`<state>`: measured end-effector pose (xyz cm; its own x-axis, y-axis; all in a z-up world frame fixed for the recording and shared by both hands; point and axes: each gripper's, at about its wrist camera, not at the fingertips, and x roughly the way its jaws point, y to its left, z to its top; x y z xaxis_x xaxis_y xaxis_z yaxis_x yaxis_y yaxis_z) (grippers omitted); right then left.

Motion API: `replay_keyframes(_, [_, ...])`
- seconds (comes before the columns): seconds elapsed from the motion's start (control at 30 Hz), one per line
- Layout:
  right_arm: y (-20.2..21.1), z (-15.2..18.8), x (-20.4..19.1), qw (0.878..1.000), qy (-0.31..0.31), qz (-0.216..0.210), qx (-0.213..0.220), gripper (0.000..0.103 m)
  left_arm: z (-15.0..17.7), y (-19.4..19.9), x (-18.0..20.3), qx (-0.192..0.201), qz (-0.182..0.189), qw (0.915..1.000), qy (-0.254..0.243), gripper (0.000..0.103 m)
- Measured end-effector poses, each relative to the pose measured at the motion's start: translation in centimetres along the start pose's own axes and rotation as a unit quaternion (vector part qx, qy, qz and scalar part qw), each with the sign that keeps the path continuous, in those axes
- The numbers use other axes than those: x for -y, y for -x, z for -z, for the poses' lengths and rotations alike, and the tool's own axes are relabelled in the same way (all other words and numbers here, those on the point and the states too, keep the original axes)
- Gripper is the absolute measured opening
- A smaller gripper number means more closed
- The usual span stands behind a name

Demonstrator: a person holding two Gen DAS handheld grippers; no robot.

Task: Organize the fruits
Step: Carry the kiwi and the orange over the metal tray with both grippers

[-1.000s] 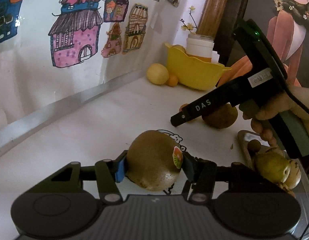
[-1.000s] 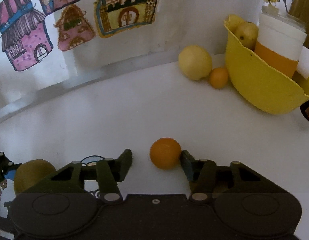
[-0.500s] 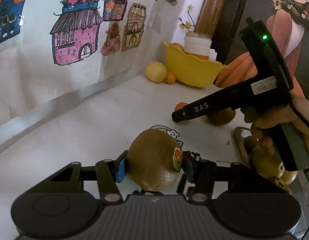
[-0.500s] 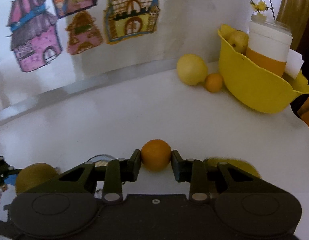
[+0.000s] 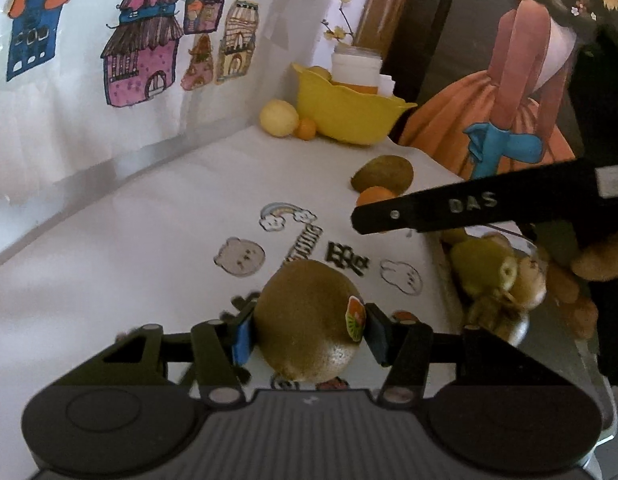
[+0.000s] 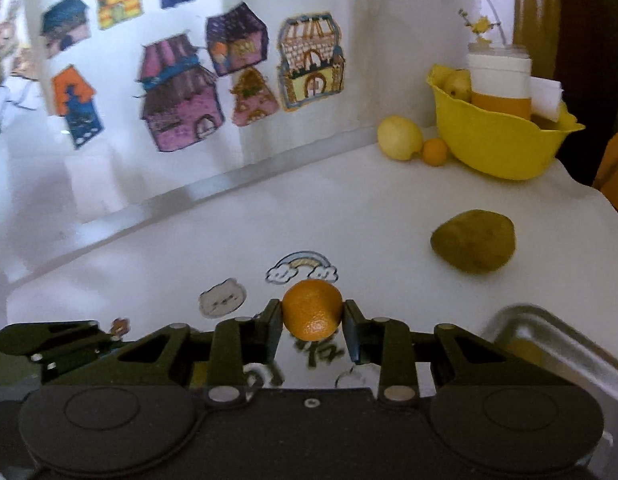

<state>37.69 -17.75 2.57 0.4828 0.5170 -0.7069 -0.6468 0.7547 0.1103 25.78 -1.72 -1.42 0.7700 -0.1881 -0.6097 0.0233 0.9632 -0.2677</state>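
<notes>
My left gripper (image 5: pixel 307 330) is shut on a brown kiwi (image 5: pixel 309 320) with a small sticker, held above the white table. My right gripper (image 6: pixel 312 322) is shut on a small orange (image 6: pixel 313 310), lifted off the table; the orange (image 5: pixel 373 195) and the gripper's black side also show in the left wrist view. Another kiwi (image 6: pixel 473 246) lies on the table to the right, also in the left wrist view (image 5: pixel 383 173). A metal tray (image 6: pixel 557 332) sits at the right front edge; in the left wrist view it holds several green and brown fruits (image 5: pixel 497 276).
A yellow bowl (image 6: pixel 497 146) with a fruit and a white-and-orange jar stands at the back right. A lemon (image 6: pixel 399 137) and a small orange (image 6: pixel 435 151) lie beside it. Cartoon stickers (image 5: pixel 239 257) mark the tabletop. A wall with house drawings runs along the left.
My right gripper closed on the small orange and lifted it back toward the tray. My left gripper rose and pulled back with the kiwi still held.
</notes>
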Motion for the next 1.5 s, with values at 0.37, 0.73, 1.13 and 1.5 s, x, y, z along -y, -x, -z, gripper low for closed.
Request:
replay_keyframes(0.37, [7.8, 6.2, -1.1, 0.994, -0.049, 0.022, 0.090, 0.034, 2.4, 2.3, 1.2, -0.002, 0.027, 0.9995, 0.013, 0.059])
replay_keyframes(0.73, [12.3, 13.3, -0.8, 0.981, -0.132, 0.063, 0.125, 0.034, 3.2, 4.3, 2.5, 0.019, 0.047, 0.9987, 0.012, 0.059])
replay_keyframes(1.13, [15.6, 18.5, -0.4, 0.970, -0.170, 0.102, 0.141, 0.034, 3.8, 6.1, 5.5, 0.018, 0.074, 0.9971, -0.006, 0.059])
replay_keyframes(1.5, [17.4, 21.8, 0.5, 0.960, -0.174, 0.160, 0.151, 0.034, 5.2, 5.2, 9.4, -0.005, 0.102, 0.9941, -0.035, 0.059])
